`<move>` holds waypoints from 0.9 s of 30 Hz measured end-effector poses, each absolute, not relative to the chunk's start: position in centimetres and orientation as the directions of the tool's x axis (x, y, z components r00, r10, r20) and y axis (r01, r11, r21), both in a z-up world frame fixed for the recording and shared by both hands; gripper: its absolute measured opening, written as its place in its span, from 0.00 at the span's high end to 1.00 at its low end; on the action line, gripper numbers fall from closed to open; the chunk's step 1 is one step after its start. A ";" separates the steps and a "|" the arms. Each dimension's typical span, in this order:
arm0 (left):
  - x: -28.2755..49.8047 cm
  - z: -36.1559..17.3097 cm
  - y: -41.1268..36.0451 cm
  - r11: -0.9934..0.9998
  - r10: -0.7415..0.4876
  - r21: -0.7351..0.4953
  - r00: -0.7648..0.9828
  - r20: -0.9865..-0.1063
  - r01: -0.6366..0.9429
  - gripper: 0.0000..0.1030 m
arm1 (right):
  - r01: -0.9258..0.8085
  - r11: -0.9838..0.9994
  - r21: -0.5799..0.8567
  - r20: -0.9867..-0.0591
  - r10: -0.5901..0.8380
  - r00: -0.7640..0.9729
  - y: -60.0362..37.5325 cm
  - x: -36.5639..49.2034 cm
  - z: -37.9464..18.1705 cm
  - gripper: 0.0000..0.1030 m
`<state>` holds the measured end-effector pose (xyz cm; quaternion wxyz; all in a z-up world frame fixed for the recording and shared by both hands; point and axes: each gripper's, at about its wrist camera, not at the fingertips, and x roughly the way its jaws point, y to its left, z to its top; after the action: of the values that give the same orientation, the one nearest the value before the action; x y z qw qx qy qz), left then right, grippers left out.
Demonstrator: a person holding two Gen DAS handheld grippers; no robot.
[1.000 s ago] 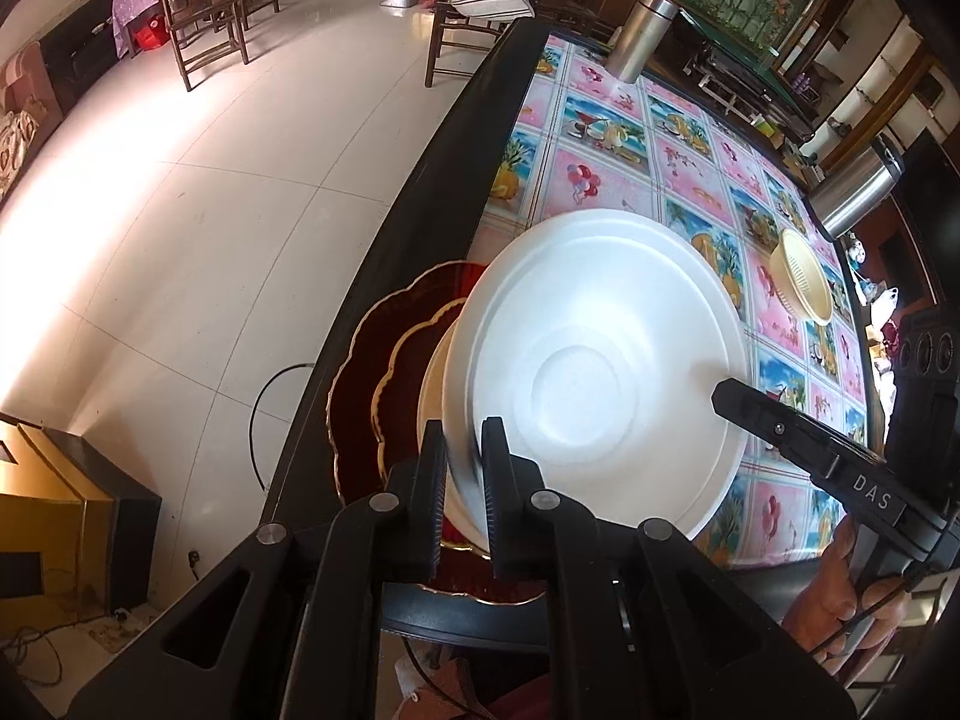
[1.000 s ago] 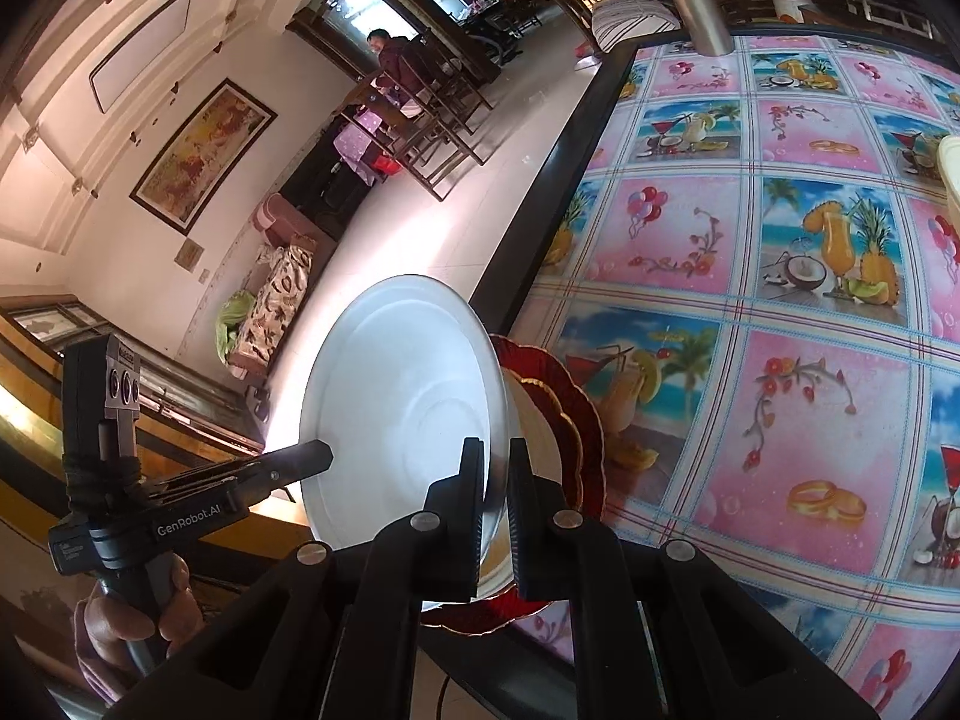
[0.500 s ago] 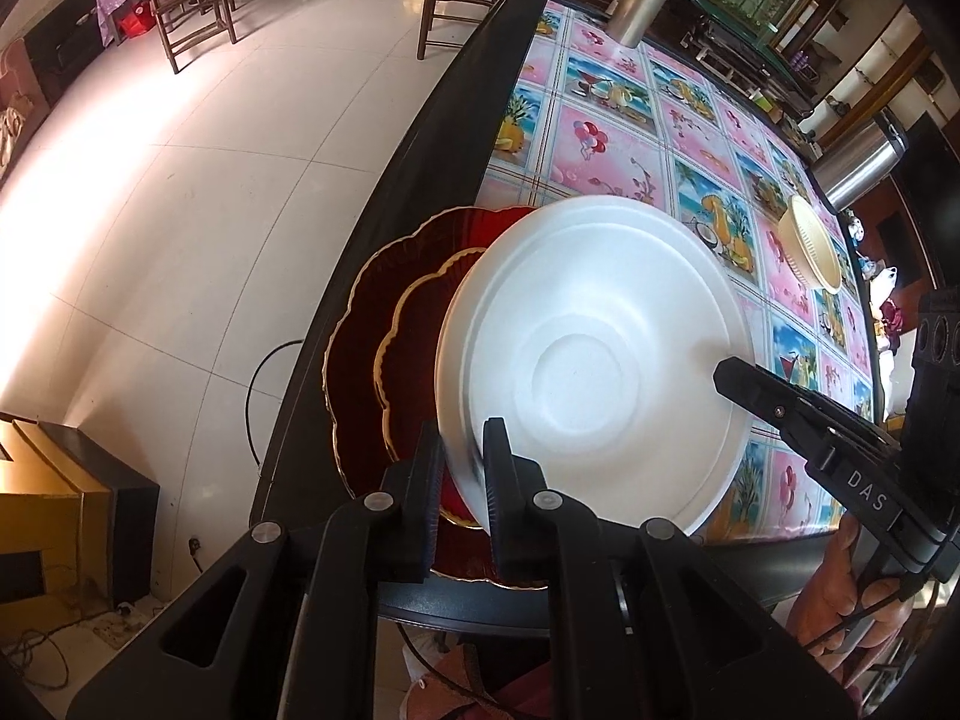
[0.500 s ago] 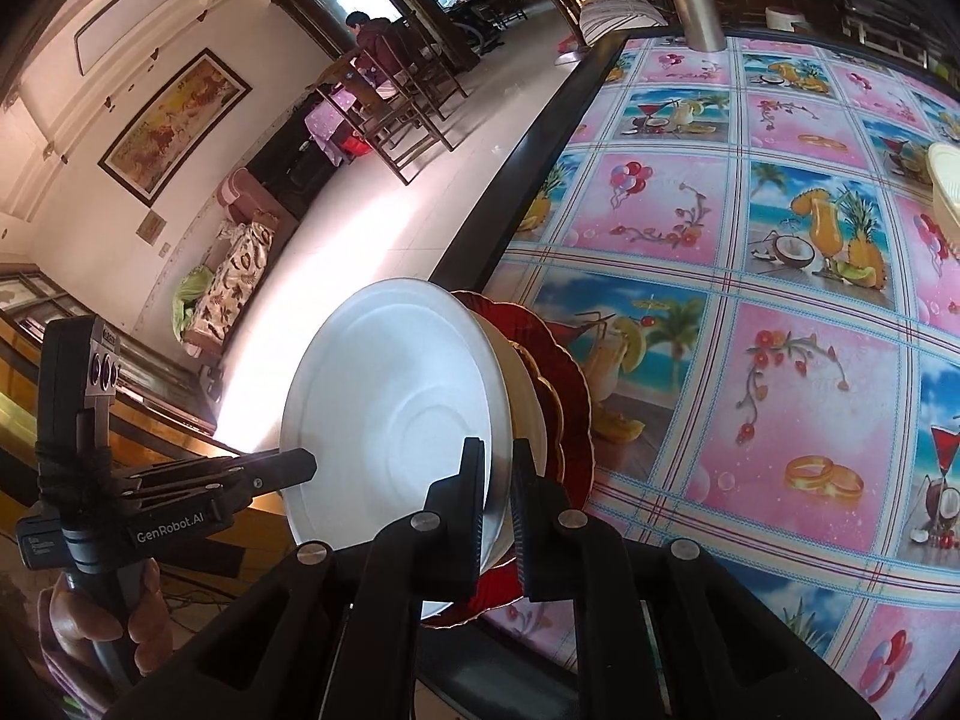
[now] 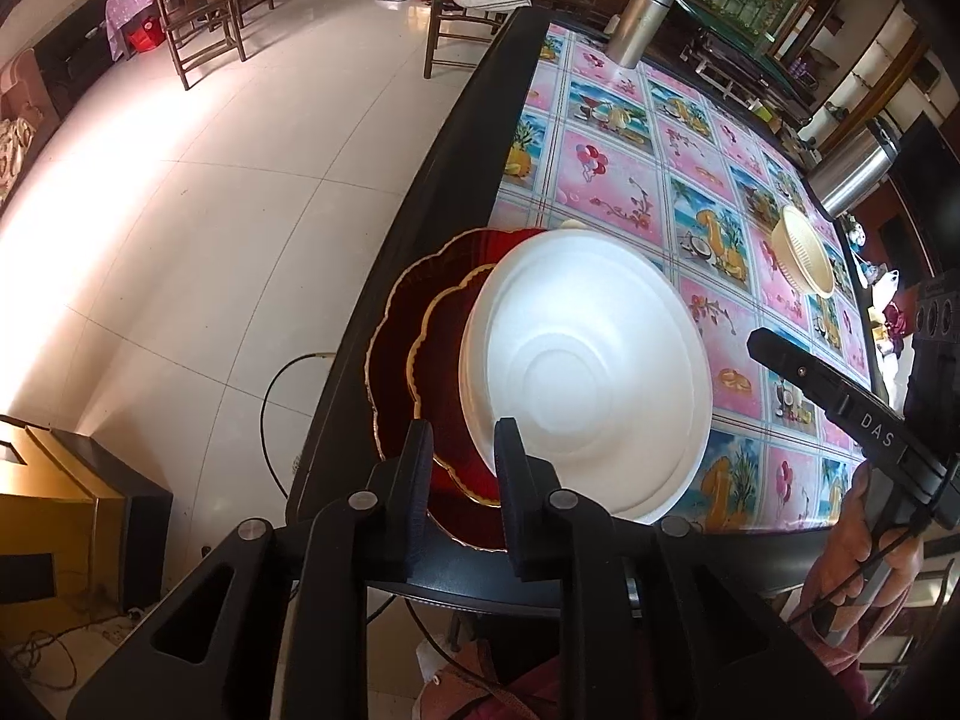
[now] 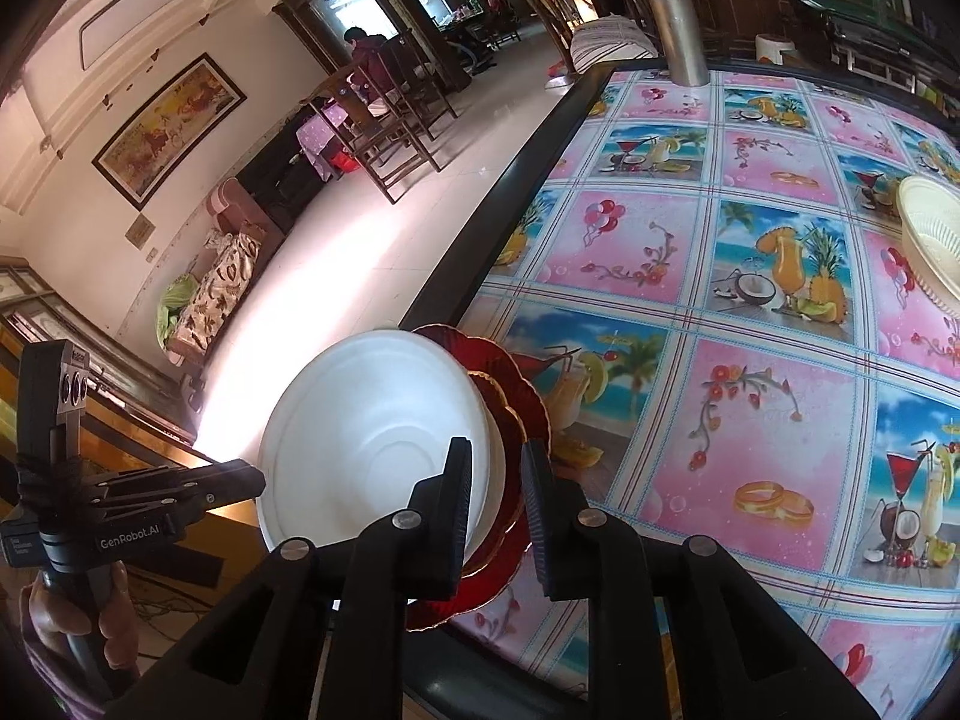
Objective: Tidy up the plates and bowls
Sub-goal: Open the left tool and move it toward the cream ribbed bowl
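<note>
A white plate (image 5: 588, 384) lies on top of a stack of dark red, gold-rimmed scalloped plates (image 5: 414, 360) at the near left corner of the table. My left gripper (image 5: 462, 450) is open, its fingers either side of the stack's near rim. My right gripper (image 6: 495, 480) is open too, its fingers straddling the stack's right rim. The white plate (image 6: 366, 438) and the red plates (image 6: 516, 396) also show in the right wrist view. Each gripper shows in the other's view, the right one (image 5: 840, 396) and the left one (image 6: 150, 498).
A cream basket bowl (image 5: 801, 255) sits further along the table, also in the right wrist view (image 6: 933, 234). Two steel flasks (image 5: 639, 21) (image 5: 852, 168) stand at the far edge. The black table edge (image 5: 432, 180) drops to a tiled floor with chairs on the left.
Both grippers have opened and let go of the white plate, which was tilted up and now rests flat on the red plates. Both have drawn back slightly.
</note>
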<state>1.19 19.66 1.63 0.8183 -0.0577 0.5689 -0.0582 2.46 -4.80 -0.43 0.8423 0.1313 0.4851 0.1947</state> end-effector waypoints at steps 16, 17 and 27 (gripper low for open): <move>2.0 7.3 2.2 0.908 -0.395 -0.264 0.457 -0.797 0.325 0.45 | 0.013 0.890 0.455 -0.719 0.359 0.595 -20.7 2.2 1.8 0.80; 2.7 7.0 0.7 0.899 -0.415 -0.284 0.437 -0.798 0.335 0.45 | 0.035 0.891 0.454 -0.718 0.342 0.606 -22.2 2.1 1.9 0.80; 12.3 1.9 -10.9 0.916 -0.389 -0.314 0.358 -0.849 0.251 0.45 | 0.246 0.852 0.463 -0.732 0.211 0.648 -37.2 4.1 1.9 0.79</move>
<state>12.33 -10.87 1.90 0.8213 -0.0647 0.5322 -0.1949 4.06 -37.17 1.90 0.8661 0.2720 0.4193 -0.0101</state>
